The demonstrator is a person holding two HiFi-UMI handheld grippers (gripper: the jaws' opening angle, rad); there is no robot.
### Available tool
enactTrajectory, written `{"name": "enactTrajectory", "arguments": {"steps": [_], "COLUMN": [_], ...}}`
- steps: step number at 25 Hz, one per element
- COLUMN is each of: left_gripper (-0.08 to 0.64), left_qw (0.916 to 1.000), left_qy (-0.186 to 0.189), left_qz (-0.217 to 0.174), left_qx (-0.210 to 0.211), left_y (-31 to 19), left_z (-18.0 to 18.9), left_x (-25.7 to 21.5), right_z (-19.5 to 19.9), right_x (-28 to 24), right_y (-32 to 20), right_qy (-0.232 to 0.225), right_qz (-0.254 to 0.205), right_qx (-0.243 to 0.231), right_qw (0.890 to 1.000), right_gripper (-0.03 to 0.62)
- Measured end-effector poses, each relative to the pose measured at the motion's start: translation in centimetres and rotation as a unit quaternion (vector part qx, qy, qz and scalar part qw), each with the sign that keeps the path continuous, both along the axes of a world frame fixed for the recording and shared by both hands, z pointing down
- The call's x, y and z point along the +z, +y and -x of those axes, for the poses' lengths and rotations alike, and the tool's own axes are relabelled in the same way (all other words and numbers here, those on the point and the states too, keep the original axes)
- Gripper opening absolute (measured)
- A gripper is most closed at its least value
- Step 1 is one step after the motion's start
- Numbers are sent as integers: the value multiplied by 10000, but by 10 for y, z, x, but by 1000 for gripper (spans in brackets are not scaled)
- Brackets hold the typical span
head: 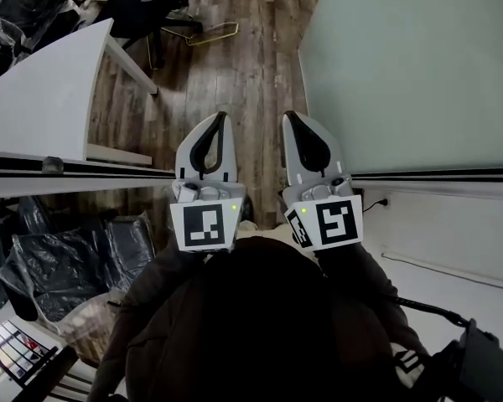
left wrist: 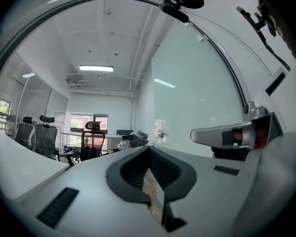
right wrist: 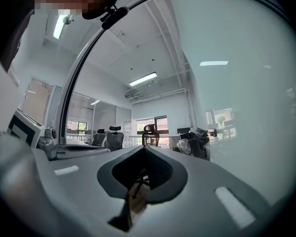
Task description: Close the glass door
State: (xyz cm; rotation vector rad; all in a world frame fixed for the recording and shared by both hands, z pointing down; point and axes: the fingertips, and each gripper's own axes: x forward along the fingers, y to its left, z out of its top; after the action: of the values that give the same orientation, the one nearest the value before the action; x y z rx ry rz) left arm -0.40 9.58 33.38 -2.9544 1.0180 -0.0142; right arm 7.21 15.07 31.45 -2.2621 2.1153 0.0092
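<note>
We hold the left gripper (left wrist: 148, 148) with its jaws drawn together. The tips meet, and only a teardrop-shaped gap shows between the dark ribbed pads. Nothing sits in that gap; we see only a sliver of the wooden floor (head: 235, 74) through it. The right gripper (right wrist: 144, 149) is the same, pinched to a point at the tips, with an empty hollow behind them. In the head view the two grippers sit side by side, close but apart, both pointing forward over the floor and touching nothing.

The glass door (head: 411, 65) is the pale frosted pane just to the right of the right gripper. Its near edge runs along that gripper's outer side, and we cannot tell whether there is any contact. A dark rail (head: 436, 174) crosses the head view beneath both grippers.

A white table (head: 42, 99) lies to the left, well apart from the left gripper. Between the table's edge and the door's edge, bare boards run straight ahead. Office chairs (left wrist: 92, 138) stand farther off at the far end of the room.
</note>
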Motion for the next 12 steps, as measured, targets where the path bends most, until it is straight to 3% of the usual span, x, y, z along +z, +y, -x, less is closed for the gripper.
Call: {"name": "enactTrajectory", "arguments": {"steps": [12], "left_gripper": [-3], "left_qw": [9997], "left_qy": [-109], "left_qz": [154], "left_qx": [157], "left_y": [-87], "left_z": [-75], "left_x": [19], "right_z": [-76], "right_x": [11], "right_y": [-86], "right_qy": [-71], "right_qz": [41], "right_qx": [182], "right_qw": [9998], "right_gripper": [2]}}
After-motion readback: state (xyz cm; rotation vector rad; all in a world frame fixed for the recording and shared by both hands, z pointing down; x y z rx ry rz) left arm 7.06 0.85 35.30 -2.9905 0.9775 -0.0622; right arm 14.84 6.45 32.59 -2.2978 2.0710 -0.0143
